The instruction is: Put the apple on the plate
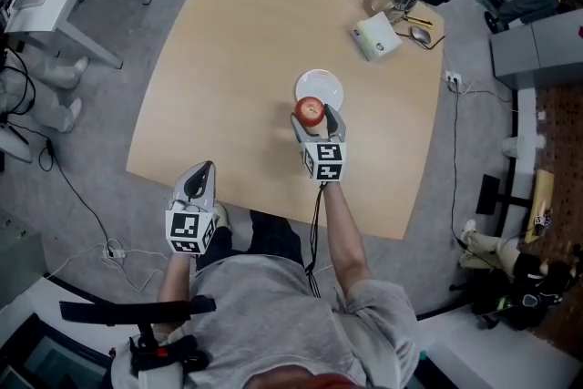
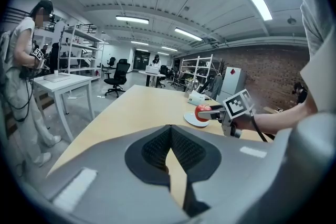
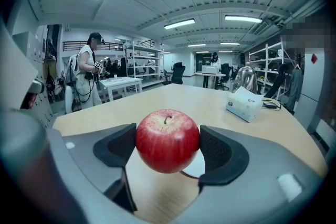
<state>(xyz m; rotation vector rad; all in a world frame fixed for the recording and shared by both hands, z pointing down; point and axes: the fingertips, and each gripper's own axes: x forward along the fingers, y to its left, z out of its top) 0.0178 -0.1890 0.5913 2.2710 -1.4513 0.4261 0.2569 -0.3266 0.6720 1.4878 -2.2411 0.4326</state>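
Glossy apple (image 3: pixel 167 140), matt wood-look table (image 1: pixel 228 59), smooth wht plate (image 1: pixel 324 85)

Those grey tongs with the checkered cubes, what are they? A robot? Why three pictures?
No robot: a person holds a pair of tongs in each hand, and the cubes are part of them. One picture comes from a camera on the person's head, looking down at the wooden table. The other two come from small cameras riding on the tongs. The right tongs squeeze a red apple at the near edge of a white plate. The left tongs are closed, hold nothing, and hover by the table's near edge. Farther back lies a tissue box.
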